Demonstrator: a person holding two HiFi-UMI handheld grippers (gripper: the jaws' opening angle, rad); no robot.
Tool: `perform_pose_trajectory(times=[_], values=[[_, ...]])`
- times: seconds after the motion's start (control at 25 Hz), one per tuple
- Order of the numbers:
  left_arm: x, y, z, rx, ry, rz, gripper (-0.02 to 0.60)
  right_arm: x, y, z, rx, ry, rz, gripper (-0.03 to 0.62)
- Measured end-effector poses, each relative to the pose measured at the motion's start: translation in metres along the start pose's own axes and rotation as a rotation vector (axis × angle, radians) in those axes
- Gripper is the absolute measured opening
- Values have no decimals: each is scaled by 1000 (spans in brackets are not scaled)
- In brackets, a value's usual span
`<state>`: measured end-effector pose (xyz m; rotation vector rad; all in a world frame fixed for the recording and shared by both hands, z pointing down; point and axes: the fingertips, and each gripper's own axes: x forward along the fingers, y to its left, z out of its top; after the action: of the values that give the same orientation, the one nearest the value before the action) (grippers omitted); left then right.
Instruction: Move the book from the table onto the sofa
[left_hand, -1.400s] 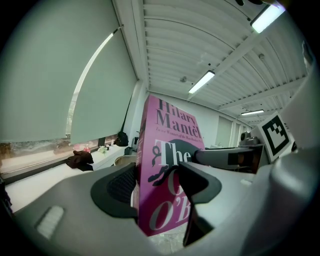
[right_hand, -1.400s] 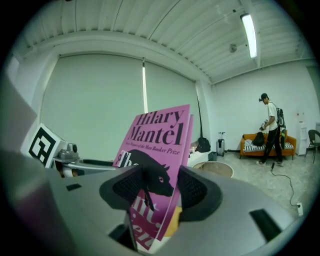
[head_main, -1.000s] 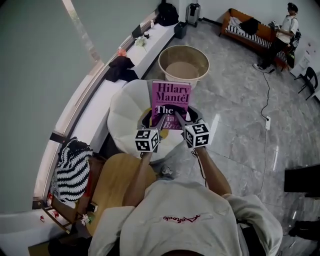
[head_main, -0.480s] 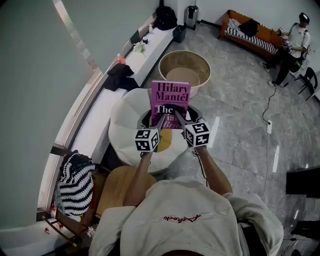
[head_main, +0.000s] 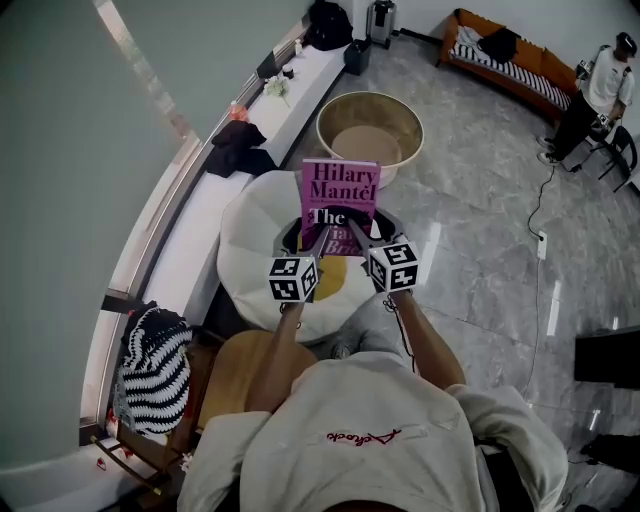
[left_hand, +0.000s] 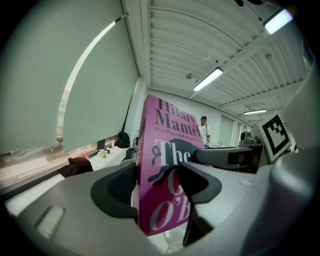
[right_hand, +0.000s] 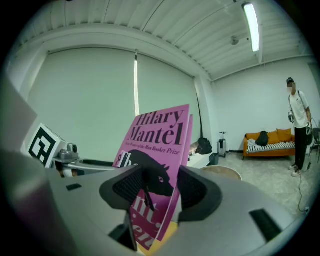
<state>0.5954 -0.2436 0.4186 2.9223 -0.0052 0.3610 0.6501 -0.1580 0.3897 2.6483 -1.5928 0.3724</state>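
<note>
Above the table, left gripper and right gripper clamp book.

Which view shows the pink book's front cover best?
The head view: the book faces the camera squarely, its outline and author name plain, with jaws clamped on its lower part. The right gripper view shows the cover tilted, its bottom behind the jaws. The left gripper view sees it obliquely from the spine side, print skewed.

– The book?
– Magenta paperback with white and dark lettering and a black animal on the cover, held upright in the air.
– And the sofa?
– Orange, striped seat, well apart from it.
</note>
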Motion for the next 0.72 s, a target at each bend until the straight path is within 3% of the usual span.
perform_pose_trajectory(times=[0.36,0.72], values=[[12,5,-10,-32,20,34,273,13,-10,-11,13,35,32,227],[40,26,-12,-60,28,131,273,54,-30,-13,12,57,129,225]])
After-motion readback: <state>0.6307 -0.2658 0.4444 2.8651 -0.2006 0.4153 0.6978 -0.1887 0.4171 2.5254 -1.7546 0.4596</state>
